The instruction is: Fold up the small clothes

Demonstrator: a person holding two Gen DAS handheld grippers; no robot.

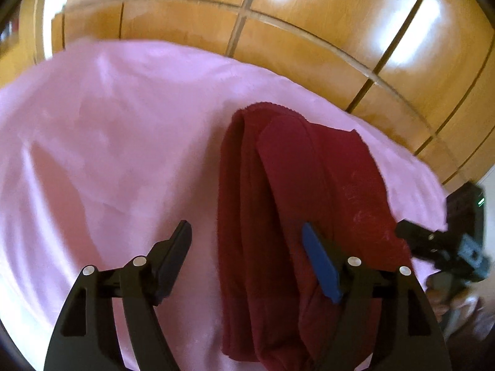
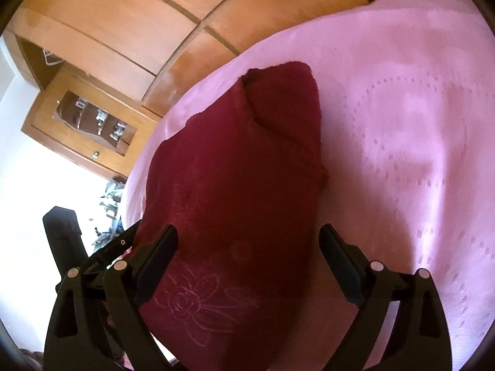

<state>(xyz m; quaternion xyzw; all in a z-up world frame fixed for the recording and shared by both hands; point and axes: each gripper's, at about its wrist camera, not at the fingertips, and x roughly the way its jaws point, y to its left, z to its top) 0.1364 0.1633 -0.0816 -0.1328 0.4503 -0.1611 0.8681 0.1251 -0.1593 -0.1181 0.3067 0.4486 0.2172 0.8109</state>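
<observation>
A dark red garment [image 1: 297,204] lies folded lengthwise in a long bundle on the pink bedsheet [image 1: 108,142]. My left gripper [image 1: 246,230] is open above the sheet, its blue-padded finger over the garment and its other finger over bare sheet. In the right wrist view the same garment [image 2: 235,179] shows a pale flower print near its close end. My right gripper [image 2: 249,235] is open, its two fingers straddling the close end of the garment. The right gripper also shows at the right edge of the left wrist view [image 1: 405,228].
A wooden wardrobe [image 1: 278,31] stands along the far side of the bed. In the right wrist view a wooden cabinet with a glass door [image 2: 83,123] stands at the left, with a white floor and scattered items below it. The pink sheet [image 2: 402,123] spreads to the right.
</observation>
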